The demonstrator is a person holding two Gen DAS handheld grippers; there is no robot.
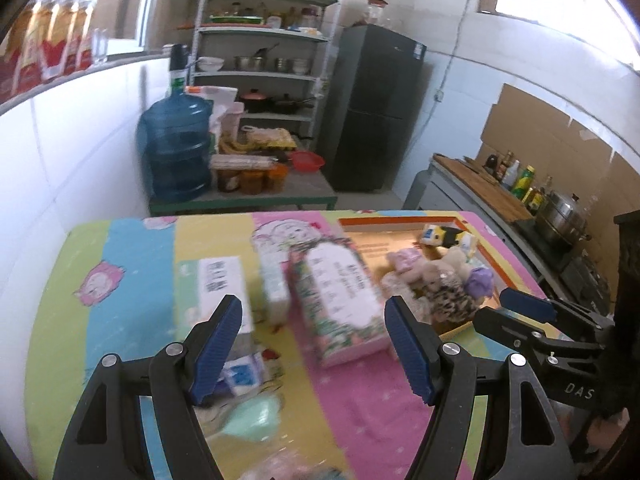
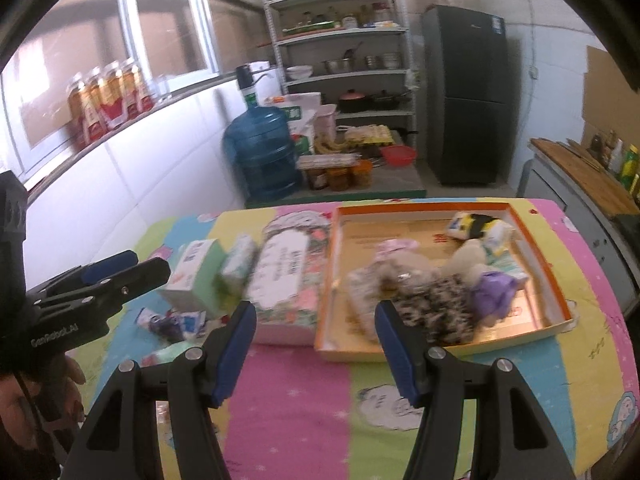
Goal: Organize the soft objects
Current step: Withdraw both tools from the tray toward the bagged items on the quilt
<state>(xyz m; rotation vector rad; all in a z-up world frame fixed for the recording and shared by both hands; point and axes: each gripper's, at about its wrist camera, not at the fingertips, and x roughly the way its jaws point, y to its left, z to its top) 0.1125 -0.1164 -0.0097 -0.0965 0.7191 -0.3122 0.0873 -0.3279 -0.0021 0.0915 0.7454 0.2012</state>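
With both the left gripper [image 1: 314,354] and right gripper [image 2: 316,350] spread and empty above the bench [image 2: 288,396], we should drop squarely over the floral tissue pack [image 2: 286,280], beside the orange tray [image 2: 440,350]. Its crinkly film yields, unlike the fuzzy plush toys [image 2: 436,296] already inside.

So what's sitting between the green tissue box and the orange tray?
A slim tissue pack, then the big floral pack against the tray; the right wrist view shows it.
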